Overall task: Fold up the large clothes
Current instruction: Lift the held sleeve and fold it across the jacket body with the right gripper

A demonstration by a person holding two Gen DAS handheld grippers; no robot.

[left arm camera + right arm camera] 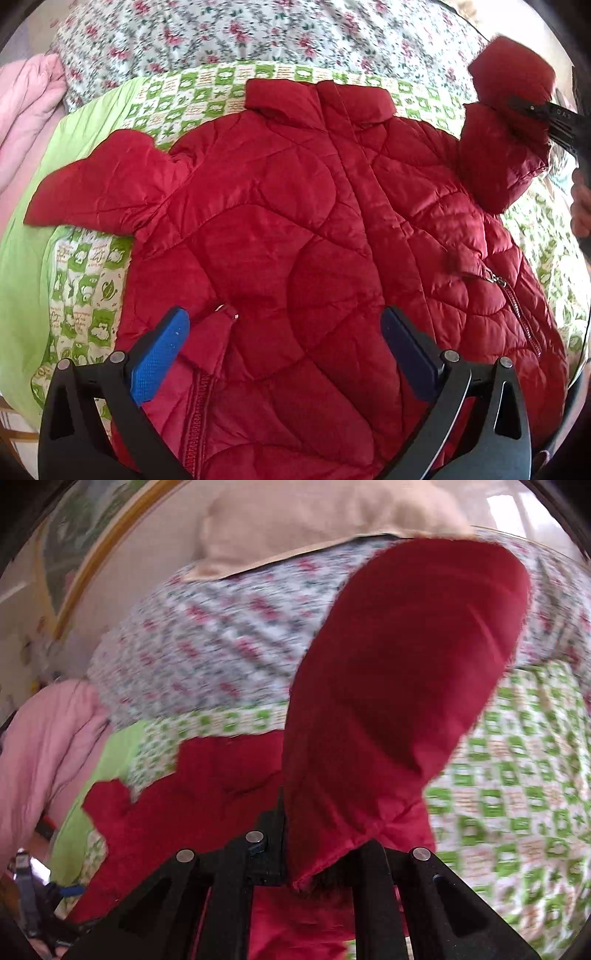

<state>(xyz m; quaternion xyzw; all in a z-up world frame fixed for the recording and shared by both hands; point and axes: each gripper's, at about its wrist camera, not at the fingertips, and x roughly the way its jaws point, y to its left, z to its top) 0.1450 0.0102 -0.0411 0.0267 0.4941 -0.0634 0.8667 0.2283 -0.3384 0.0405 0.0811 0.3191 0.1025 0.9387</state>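
The bed carries a red quilted jacket spread flat across its middle. Right tongs are clamped on the lifted sleeve; left tongs hover apart. Sleeve-folding step, likely; next, lay it across the chest.

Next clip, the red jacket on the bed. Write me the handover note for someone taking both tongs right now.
Left tongs: open, hovering over the lower front of the red quilted jacket, holding nothing.
Right tongs: shut on the jacket's right-hand sleeve, lifted off the bed; view is blurred.
Jacket lies front up, closed, collar toward the floral quilt, on the green patterned sheet. The other sleeve lies spread out flat to the side.
Done: jacket spread out, one sleeve picked up.
Left: probably lay the lifted sleeve across the body, fold the other sleeve in, then fold the body.
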